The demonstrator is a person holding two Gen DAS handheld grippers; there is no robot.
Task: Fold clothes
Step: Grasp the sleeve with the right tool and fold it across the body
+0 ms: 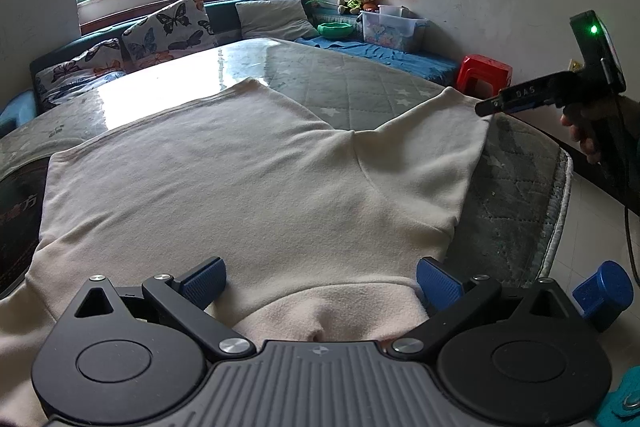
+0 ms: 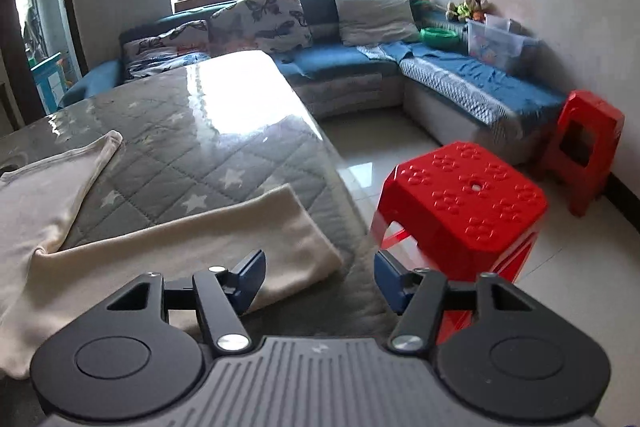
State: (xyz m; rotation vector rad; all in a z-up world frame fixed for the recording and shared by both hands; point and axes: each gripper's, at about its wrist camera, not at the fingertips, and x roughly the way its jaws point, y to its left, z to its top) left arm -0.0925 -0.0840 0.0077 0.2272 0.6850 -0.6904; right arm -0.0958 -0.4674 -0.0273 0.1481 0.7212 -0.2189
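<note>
A cream long-sleeved top lies spread flat on the quilted grey table cover, collar toward me. My left gripper is open, its blue fingers either side of the collar, holding nothing. One sleeve reaches to the right. My right gripper is open and empty, just above that sleeve's cuff end at the table's right edge. It also shows in the left wrist view, beside the sleeve's end.
A red plastic stool stands on the tiled floor right of the table; another red stool is by the wall. A blue corner sofa with butterfly cushions and a clear storage box lies beyond.
</note>
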